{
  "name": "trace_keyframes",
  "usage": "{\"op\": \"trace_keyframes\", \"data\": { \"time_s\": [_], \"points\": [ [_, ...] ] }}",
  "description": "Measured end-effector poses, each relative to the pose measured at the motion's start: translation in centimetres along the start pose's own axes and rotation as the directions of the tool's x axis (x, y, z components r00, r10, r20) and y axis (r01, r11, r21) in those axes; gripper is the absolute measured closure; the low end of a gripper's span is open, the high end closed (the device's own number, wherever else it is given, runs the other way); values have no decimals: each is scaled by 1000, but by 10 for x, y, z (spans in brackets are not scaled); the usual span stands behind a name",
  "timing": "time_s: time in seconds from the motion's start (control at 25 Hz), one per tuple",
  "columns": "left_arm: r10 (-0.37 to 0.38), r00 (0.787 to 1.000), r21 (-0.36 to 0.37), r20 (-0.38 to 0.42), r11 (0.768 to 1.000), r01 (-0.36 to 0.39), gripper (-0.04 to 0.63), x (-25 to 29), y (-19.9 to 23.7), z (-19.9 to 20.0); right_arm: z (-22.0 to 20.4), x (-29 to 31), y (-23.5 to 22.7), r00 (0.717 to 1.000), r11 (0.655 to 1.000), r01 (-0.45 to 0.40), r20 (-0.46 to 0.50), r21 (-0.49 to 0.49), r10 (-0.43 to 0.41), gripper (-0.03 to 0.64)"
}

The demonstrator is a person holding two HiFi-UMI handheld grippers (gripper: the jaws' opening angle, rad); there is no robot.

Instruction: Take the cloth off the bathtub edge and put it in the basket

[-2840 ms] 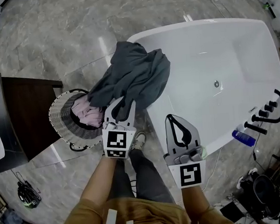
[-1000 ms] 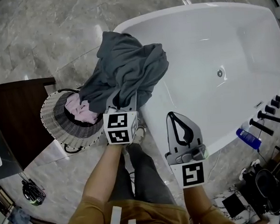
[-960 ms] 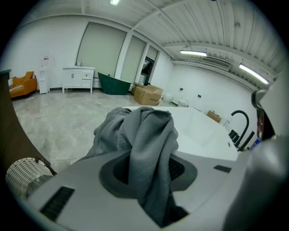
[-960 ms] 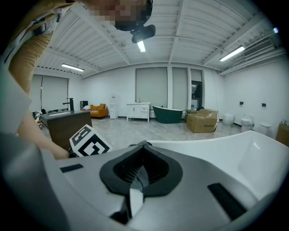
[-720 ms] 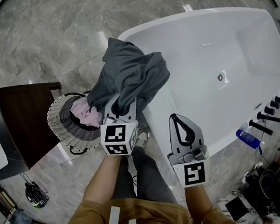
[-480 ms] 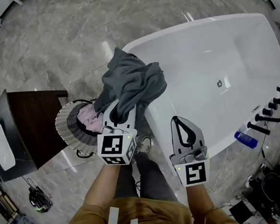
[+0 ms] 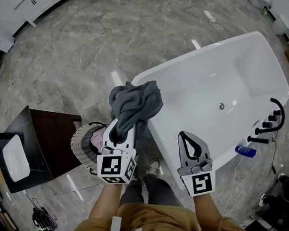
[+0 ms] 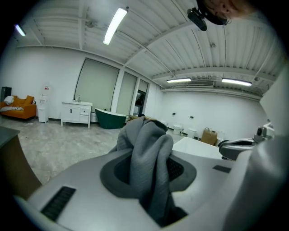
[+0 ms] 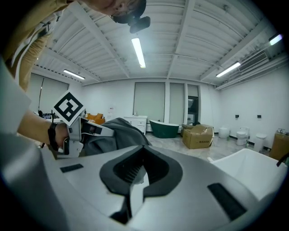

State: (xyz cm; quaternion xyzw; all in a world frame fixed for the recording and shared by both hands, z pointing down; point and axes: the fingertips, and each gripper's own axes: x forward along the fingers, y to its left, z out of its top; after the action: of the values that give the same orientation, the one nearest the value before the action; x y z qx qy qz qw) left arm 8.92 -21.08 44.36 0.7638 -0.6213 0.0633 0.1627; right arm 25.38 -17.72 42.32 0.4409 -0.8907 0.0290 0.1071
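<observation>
Grey marble flooring is spreading around a white bathtub (image 7: 208, 97), and a round basket (image 7: 80, 142) is standing just beside its near corner, next to a dark cabinet (image 7: 47, 145). The left gripper (image 7: 121, 131) is clamping its jaws on a bunched fold of the grey cloth (image 7: 133, 101) and is holding it up between the tub corner and the basket. In the left gripper view the fold is filling the gap between the pads. The right gripper (image 7: 184, 137) is hanging above the tub rim with its jaws together and nothing between them.

Most of the cloth is hanging loose outside the grip, and this is where the risk is lying. From above I cannot tell if the cloth is fully clear of the tub corner. If a tail is touching the rim, a sideways move may be dragging it and pulling the fold out of the pads. The grip is taking only one fold — the weight of the rest is working against it.

Something pink (image 7: 97, 138) is already lying in the basket, so the room inside is getting smaller. If the jaws are opening too far to the tub side, part of the cloth may be landing across the rim or sliding to the floor — and a light basket may be tipping if the cloth is catching its edge.
</observation>
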Motion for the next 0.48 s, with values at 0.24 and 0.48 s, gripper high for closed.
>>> {"op": "trace_keyframes", "data": {
  "time_s": [0.24, 0.48],
  "points": [
    [-8, 998, 21, 58, 1000, 7, 486, -49, -16, 55, 44, -28, 3, 999, 1000, -1, 51, -3, 1, 611],
    [-31, 991, 32, 132, 999, 27, 486, -109, -40, 109, 87, -55, 17, 994, 999, -19, 110, -28, 22, 611]
  ]
}}
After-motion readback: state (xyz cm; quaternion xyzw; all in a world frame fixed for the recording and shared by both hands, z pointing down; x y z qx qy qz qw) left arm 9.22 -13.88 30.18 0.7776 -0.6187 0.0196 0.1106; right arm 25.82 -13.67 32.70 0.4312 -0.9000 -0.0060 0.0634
